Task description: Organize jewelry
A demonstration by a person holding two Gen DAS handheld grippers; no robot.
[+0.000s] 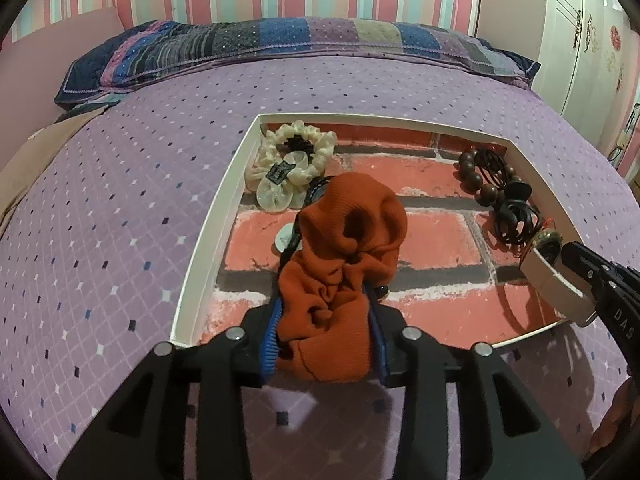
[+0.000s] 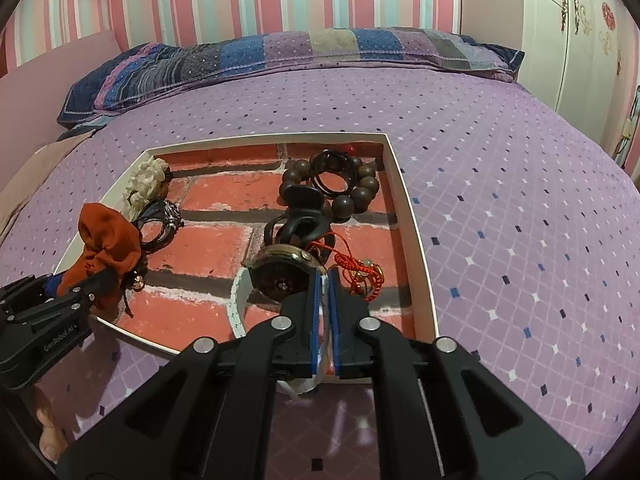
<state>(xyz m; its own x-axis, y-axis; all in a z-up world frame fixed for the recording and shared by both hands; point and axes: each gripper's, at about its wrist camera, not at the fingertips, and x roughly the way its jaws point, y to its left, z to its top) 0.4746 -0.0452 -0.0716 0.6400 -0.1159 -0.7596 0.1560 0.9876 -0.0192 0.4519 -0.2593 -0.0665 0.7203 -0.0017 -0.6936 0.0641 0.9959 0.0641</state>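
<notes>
1. Grip status: your left gripper (image 1: 326, 344) has the orange fabric pouch (image 1: 344, 264) bunched between its blue pads, low centre of the left wrist view. Whether the pads bite firmly I cannot tell. Your right gripper (image 2: 325, 320) is clenched on the white strap of the watch (image 2: 280, 276), low centre of the right wrist view.
2. Location: both items hang over the near edge of the white box (image 1: 208, 224) lined with brick-pattern paper, which sits on the purple bedspread (image 1: 120, 184).
3. Risk, pouch: loose folds may slip out and land on the dark ring cluster (image 2: 160, 220) just beside it, burying small pieces.
4. Risk, watch: only a thin strap is pinched, so the heavy dial could swing or twist free, striking the black hair claw (image 2: 298, 220) or snagging the red cord bracelet (image 2: 356, 268) touching it.
5. Risk, box: the soft bedding may let the box tilt if you press on its rim, sliding the wooden bead bracelet (image 2: 344, 188) and cream scrunchie (image 1: 296, 152).
</notes>
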